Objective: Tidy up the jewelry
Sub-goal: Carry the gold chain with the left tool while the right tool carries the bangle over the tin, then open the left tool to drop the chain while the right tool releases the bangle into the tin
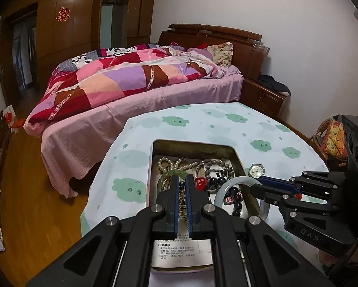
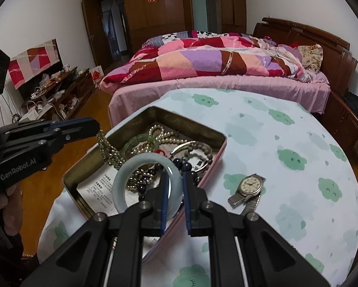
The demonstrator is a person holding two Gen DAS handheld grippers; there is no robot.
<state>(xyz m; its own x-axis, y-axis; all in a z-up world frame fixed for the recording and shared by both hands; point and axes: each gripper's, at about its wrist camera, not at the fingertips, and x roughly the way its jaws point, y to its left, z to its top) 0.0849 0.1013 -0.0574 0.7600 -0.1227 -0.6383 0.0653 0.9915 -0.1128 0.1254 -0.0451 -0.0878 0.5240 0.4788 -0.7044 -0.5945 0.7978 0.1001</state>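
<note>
An open metal tin [image 1: 198,144] [image 2: 183,122] on the round table holds several bead strings, a green bangle [image 2: 140,141] and a paper slip. My right gripper [image 2: 175,178] [image 1: 255,184] is shut on a pale jade bangle [image 2: 121,181] [image 1: 229,184], held upright over the tin's near side. My left gripper [image 1: 182,179] [image 2: 96,126] is shut on a gold bead chain [image 2: 107,150] that hangs from its tips into the tin. A silver wristwatch [image 2: 249,185] [image 1: 256,170] lies on the cloth right of the tin.
The table has a white cloth with green cloud prints [image 2: 286,143]. A bed with a patchwork quilt [image 1: 121,76] stands behind it, a wooden nightstand [image 1: 262,95] at the right and a cluttered low cabinet [image 2: 52,95] at the left.
</note>
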